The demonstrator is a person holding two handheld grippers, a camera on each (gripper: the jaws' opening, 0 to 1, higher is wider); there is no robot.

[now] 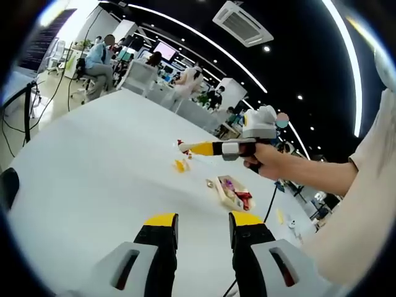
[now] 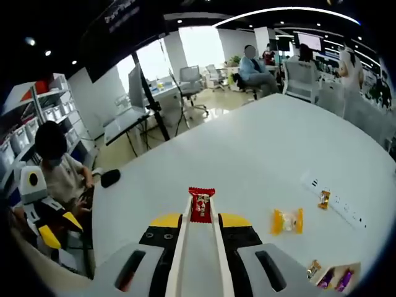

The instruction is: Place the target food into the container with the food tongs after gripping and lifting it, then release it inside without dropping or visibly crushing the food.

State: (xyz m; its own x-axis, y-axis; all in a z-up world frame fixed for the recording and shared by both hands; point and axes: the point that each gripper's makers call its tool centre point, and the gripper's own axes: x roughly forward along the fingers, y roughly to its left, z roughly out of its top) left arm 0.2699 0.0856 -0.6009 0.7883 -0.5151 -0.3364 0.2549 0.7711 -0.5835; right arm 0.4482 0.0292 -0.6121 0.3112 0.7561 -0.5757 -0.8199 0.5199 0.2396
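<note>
While pinched at tip of white tongs (image 2: 199, 247), red snack packet (image 2: 201, 204) hangs above white desk (image 2: 260, 154) — right gripper (image 2: 199, 224) fingers clamped on tongs. Yellow packet (image 2: 288, 221) just beside, small gold candy (image 2: 323, 198) beyond. Container (image 1: 230, 193) near. Left gripper (image 1: 201, 228) fingers apart. Packet print unreadable.

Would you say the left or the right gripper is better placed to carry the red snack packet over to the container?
Right. The right gripper is shut on the food tongs, whose tips already pinch the red snack packet above the table. The left gripper hangs open, holding nothing, short of the container.
</note>
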